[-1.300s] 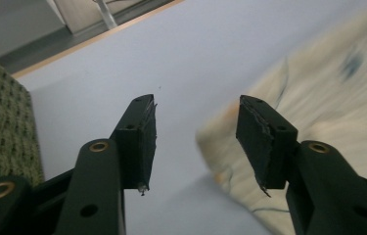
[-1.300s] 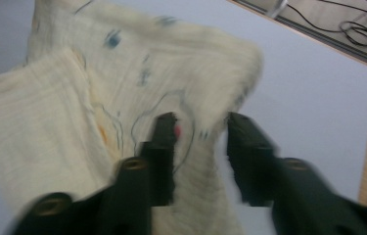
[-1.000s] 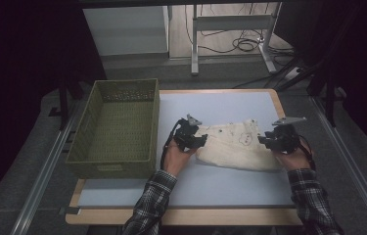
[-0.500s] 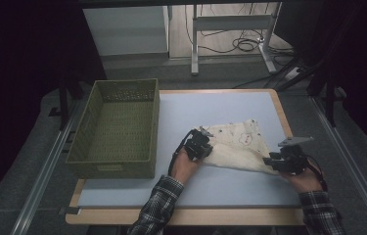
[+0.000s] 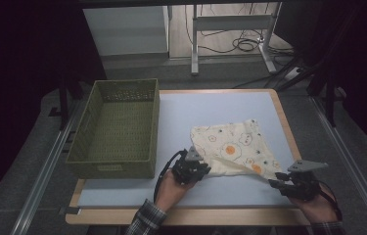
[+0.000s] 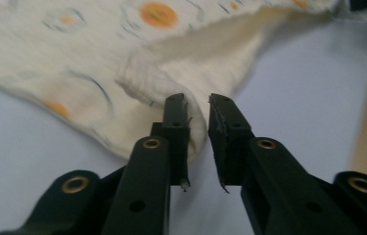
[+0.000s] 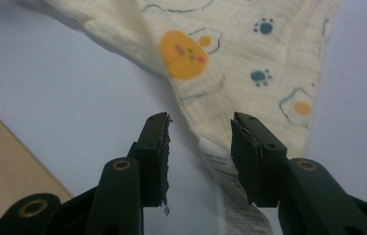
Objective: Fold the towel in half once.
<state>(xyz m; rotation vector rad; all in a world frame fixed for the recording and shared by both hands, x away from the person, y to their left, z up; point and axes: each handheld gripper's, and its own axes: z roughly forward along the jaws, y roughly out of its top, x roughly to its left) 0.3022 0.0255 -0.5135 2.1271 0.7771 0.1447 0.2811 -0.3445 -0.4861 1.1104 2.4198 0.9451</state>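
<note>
While the green basket (image 5: 115, 128) sits empty at the left, our left gripper (image 5: 194, 170) has just eased its jaws off the cloth (image 5: 232, 147) corner; our right gripper (image 5: 296, 182) stands spread around the other. We have folded the cloth over on the mat since a second ago.

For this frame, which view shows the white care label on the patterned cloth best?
The right gripper view: the care label lies large between the right gripper jaws, its print visible though unreadable. The high view shows the whole cloth but the label is too small to tell. The left gripper view shows another corner of the cloth.
</note>
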